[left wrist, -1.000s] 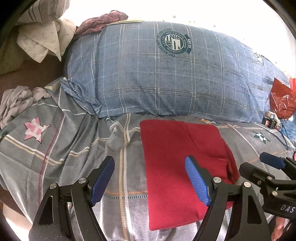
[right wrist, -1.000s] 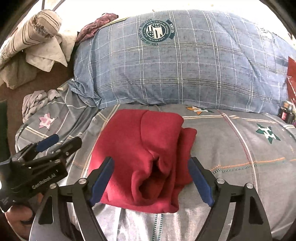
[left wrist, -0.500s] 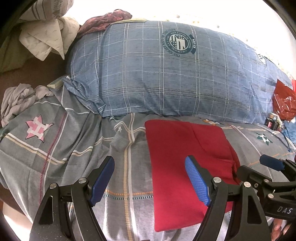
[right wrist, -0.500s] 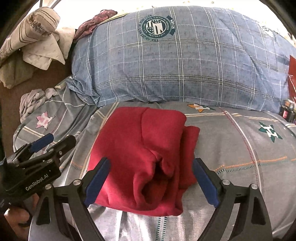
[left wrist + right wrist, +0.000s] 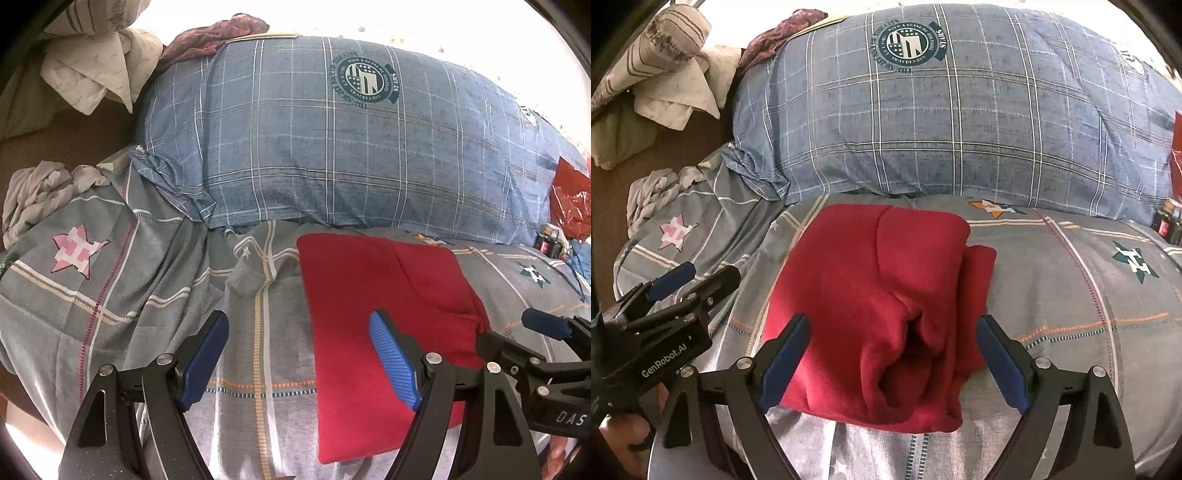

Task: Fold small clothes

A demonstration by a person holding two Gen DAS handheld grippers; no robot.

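My left gripper (image 5: 299,360) is spread wide and empty, its right finger (image 5: 393,360) over the left part of the folded red garment (image 5: 879,302) on the bedsheet (image 5: 1063,295), near its front edge below the pillow (image 5: 942,110). My right gripper (image 5: 892,363), also wide apart, straddles the garment's near end without touching.

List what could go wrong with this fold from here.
The red garment has a loose, bulging right edge, so closing on it may undo the fold. The bedsheet underneath is wrinkled; the left gripper, open partly over it, could pinch sheet. The right gripper is open and holds nothing.
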